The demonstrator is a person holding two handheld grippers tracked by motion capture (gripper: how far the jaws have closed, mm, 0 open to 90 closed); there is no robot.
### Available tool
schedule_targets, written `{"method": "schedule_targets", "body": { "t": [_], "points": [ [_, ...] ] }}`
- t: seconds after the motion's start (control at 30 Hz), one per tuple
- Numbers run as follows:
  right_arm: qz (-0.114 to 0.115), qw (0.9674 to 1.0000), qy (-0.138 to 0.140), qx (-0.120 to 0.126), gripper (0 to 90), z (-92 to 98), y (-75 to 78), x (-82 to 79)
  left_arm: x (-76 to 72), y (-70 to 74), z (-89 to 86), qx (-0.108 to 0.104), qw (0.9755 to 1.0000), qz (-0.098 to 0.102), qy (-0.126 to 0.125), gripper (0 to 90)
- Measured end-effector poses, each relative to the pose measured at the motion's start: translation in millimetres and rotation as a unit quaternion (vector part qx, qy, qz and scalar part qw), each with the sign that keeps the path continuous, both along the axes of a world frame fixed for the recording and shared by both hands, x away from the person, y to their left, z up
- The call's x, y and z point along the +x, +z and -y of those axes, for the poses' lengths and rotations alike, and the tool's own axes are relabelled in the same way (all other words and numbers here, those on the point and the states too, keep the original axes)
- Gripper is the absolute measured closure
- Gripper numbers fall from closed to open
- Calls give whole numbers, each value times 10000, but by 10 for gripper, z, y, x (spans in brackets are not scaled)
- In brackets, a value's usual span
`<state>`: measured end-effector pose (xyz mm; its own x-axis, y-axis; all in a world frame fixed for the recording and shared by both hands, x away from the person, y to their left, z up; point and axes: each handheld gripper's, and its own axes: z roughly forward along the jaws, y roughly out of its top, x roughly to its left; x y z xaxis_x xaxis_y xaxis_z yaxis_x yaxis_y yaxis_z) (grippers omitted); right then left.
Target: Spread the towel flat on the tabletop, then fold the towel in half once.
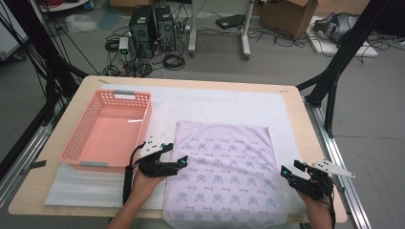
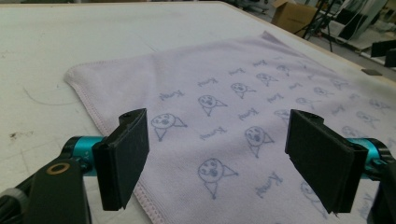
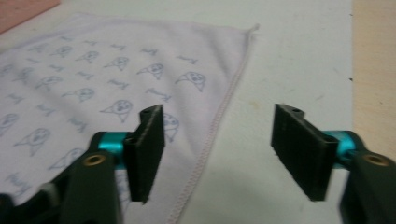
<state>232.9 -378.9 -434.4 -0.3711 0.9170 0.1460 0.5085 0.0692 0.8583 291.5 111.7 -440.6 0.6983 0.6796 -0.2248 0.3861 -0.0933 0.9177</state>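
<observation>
From the high view, a pale towel (image 1: 223, 174) printed with small faces lies flat on the white mat (image 1: 215, 102), its near end hanging over the table's front edge. A pink basket (image 1: 109, 131) sits just left of it. The left gripper (image 1: 180, 163) hovers at the towel's left edge, and the right gripper (image 1: 288, 172) sits beside the right edge.

In the left gripper view, the jaws stand wide apart over the towel's stitched hem (image 2: 95, 116), with nothing between the pads.

In the right gripper view, the jaws are also spread and empty, straddling the hem (image 3: 219, 119).

The risk is judged to be an uneven pickup: if one gripper pinches only the hem's lip, the cloth could slip out, and the overhanging end might drag the towel off the table
</observation>
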Motion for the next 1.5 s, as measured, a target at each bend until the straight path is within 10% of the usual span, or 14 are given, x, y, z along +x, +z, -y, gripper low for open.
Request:
{"method": "schedule_targets", "body": {
  "t": [0.37,0.93,1.27,1.5],
  "points": [
    [-104,9999,50,-58,265,-30,-33,16,73,8,-17,30,9995,130,277,254],
    [-448,9986,171,-209,326,-111,-116,70,171,-71,-24,139,9981,-361,481,302],
    [-688,9972,63,-283,433,-120,-158,160,302,-102,25,445,9937,-779,668,370],
    [-803,9962,48,-323,451,-199,-137,544,449,-122,110,621,9881,-1108,863,390]
  ]
}}
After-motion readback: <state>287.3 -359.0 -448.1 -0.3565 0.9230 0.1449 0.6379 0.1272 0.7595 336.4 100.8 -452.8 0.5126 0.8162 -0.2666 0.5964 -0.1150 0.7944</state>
